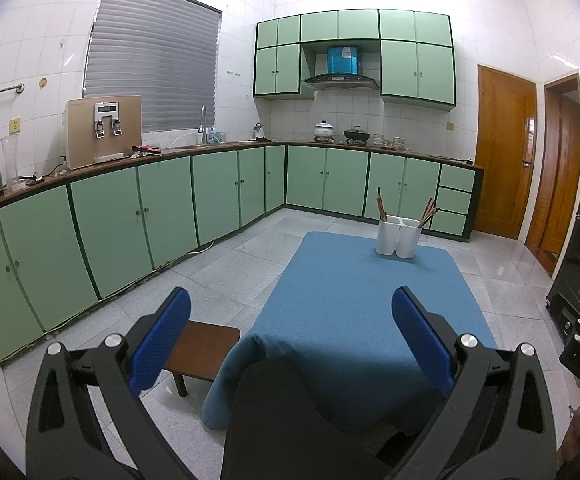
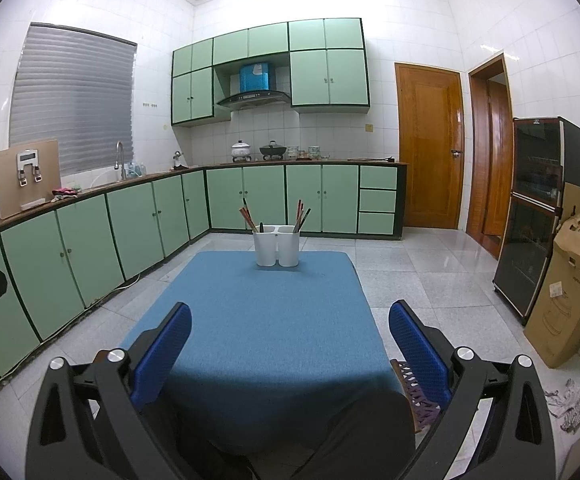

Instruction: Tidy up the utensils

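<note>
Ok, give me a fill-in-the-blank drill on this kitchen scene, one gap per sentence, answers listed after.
1. The white utensil holder stands on a table covered with a ____ cloth.
2. The holder has ____ compartments, each with chopsticks sticking out.
3. The left gripper and the right gripper both have their jaws ____, holding nothing.
4. The cabinet doors under the counter are pale ____.

Missing words: blue; two; open; green
</note>
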The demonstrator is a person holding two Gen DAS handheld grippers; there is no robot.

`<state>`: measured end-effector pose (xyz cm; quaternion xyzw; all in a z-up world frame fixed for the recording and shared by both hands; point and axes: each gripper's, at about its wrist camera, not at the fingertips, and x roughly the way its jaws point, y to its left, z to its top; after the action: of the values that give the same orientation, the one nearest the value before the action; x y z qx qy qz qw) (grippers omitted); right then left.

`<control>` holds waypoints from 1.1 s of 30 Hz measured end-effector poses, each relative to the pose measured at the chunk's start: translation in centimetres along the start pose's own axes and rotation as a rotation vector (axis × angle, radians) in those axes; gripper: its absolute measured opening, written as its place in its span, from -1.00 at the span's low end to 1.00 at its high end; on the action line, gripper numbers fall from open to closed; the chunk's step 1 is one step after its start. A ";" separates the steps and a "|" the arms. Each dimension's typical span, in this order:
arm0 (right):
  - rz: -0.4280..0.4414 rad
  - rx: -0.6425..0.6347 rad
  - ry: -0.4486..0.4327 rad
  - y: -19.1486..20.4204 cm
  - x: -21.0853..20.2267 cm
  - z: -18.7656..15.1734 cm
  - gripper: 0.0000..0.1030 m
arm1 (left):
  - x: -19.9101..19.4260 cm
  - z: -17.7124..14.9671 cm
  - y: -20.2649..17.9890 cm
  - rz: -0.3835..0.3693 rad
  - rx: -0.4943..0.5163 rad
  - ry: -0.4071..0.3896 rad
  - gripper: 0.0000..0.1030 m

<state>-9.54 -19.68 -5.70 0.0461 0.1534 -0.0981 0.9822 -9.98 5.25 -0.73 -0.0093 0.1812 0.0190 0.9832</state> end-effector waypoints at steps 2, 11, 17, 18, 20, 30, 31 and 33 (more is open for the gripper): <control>0.000 0.001 -0.001 0.0 0.0 0.0 0.88 | 0.0 0.0 0.0 -0.001 -0.001 0.000 0.90; 0.000 0.001 -0.001 -0.1 -0.1 0.0 0.88 | 0.0 0.1 -0.1 -0.002 0.003 -0.001 0.90; -0.001 0.004 -0.001 -0.1 -0.1 0.0 0.88 | 0.0 0.2 -0.1 -0.004 0.003 -0.002 0.90; -0.001 0.005 -0.001 -0.1 -0.1 0.0 0.88 | 0.0 0.2 -0.1 -0.004 0.003 -0.001 0.90; -0.001 0.004 -0.002 0.0 -0.1 -0.1 0.88 | 0.0 0.2 -0.1 -0.005 0.002 -0.001 0.90; -0.003 0.007 -0.002 -0.1 0.0 0.0 0.88 | 0.0 0.1 -0.2 -0.004 0.005 -0.002 0.90; -0.002 0.007 -0.001 0.0 0.0 0.0 0.88 | 0.0 0.1 -0.1 -0.005 0.004 -0.002 0.90; -0.003 0.007 -0.001 -0.1 0.0 0.0 0.88 | 0.0 0.1 -0.2 -0.004 0.007 -0.002 0.90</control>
<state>-9.53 -19.78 -5.68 0.0492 0.1525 -0.1002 0.9820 -9.94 5.06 -0.67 -0.0064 0.1805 0.0167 0.9834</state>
